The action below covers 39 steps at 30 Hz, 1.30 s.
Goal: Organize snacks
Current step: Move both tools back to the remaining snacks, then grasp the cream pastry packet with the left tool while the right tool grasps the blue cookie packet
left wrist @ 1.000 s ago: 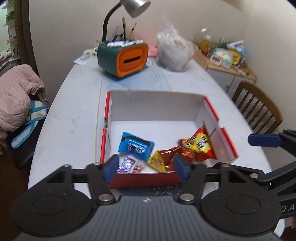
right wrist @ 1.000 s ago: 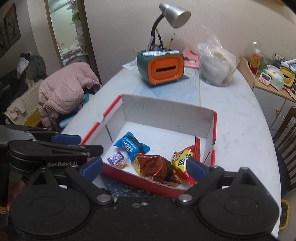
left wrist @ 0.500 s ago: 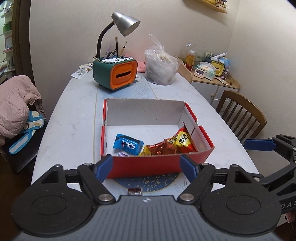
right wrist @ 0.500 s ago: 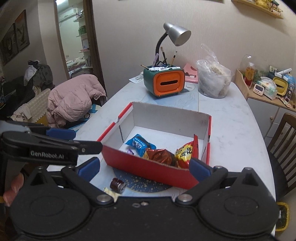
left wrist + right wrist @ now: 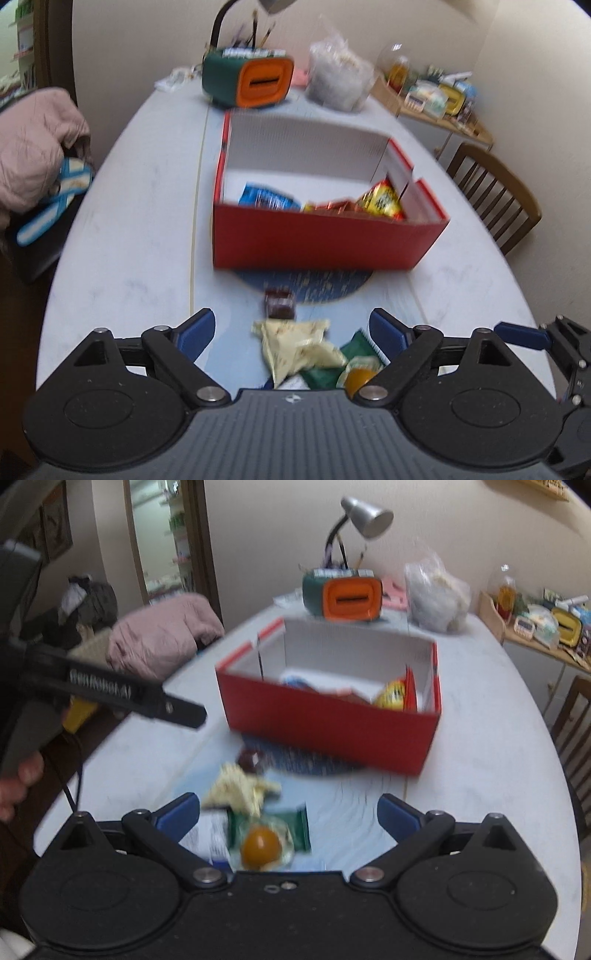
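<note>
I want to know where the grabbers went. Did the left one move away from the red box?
Yes. The left gripper pulled back toward the table's near end: the red box, once right at its fingertips, now sits farther off, with loose snacks showing between its open fingers.

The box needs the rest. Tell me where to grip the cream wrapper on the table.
Take the cream wrapper by its crumpled middle, from above with the open left hand-held gripper. It lies flat, its near end overlapping the green packet, so avoid that edge.
</note>
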Motion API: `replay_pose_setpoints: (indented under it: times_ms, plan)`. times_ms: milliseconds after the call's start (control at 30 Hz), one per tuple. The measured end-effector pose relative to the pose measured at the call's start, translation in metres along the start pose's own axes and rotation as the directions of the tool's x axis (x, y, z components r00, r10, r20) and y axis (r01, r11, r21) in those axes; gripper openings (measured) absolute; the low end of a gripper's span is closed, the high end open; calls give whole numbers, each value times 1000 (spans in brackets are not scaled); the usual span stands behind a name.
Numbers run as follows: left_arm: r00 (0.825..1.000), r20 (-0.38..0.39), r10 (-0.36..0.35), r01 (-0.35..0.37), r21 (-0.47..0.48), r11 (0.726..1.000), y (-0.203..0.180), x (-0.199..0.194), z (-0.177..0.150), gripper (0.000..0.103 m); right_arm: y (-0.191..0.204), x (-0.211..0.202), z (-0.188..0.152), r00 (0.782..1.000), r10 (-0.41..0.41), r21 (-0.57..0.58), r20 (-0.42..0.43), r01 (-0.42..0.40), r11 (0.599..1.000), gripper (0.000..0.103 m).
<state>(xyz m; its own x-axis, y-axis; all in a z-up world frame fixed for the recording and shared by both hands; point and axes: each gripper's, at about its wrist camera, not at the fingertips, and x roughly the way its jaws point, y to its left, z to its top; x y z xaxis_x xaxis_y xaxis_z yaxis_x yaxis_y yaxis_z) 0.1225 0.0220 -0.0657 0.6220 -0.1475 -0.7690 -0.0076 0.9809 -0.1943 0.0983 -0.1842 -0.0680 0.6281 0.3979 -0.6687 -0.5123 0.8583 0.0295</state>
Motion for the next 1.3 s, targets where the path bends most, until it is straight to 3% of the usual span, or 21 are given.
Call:
replay_pose_setpoints:
  times_ms: [133,500,1200,1300]
  plan:
    - [998,-56,13,-13,-11,1000,3,20,-9,91,0,10,-23,998,-29,4,-51,29,1000,103]
    - [986,-158,58,-58,3,998,-9,66,-11,91,-4,43,-56,985,10,17,-173,-7,1000,98]
    - [942,-333,44,-54,-19,998,-18,125,1,91,-2,70,-52,969,68,-23,-238,-76,997,88]
    - [941,-336,49,-58,-17,998,-19,127,-2,91,-5,76,-54,964,73,-10,-255,-78,997,82]
